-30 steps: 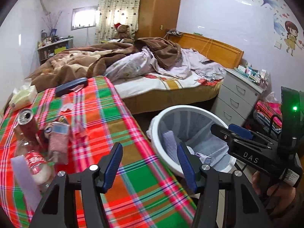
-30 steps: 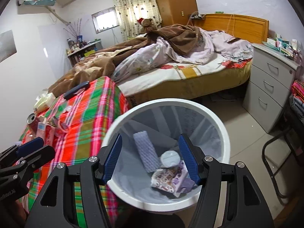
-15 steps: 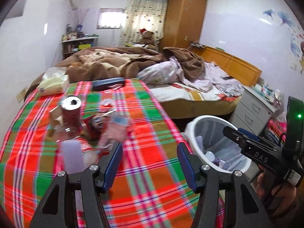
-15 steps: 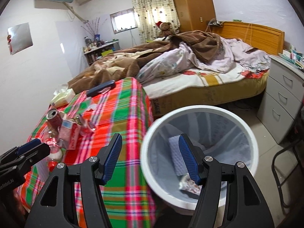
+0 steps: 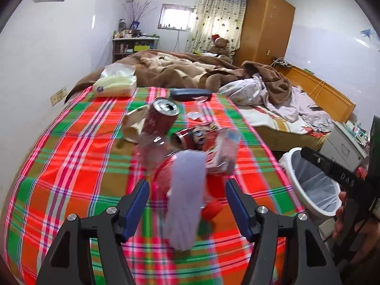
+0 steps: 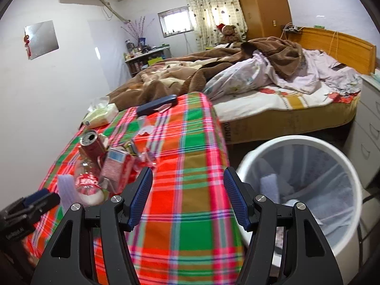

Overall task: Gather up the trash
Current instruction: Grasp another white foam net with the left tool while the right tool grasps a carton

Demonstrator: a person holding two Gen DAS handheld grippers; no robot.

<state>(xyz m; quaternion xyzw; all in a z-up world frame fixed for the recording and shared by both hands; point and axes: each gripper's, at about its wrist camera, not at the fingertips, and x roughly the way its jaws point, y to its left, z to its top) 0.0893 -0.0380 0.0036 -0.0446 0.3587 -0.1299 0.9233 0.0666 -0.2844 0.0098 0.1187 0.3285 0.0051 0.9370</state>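
Trash: a pale foam strip (image 5: 186,197), plastic bottle (image 5: 163,173), 2 cans and cartons heaped at the desk's (image 5: 71,166) near middle.
Handling: strip looks light and soft; I'd pinch its middle. Bottle seems slick and easily crushed.
Left tongs (image 5: 187,204): apart, nothing held, straddling the strip.
Right tongs (image 6: 188,197): apart, nothing held, over the desk's right edge.
Bin (image 6: 332,149): right, on the floor.
Unclear: heap is motion-blurred; bin contents partly hidden.

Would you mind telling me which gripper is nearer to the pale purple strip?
Left. The left gripper has the pale purple strip between its open fingers; the right gripper hangs near the bin.
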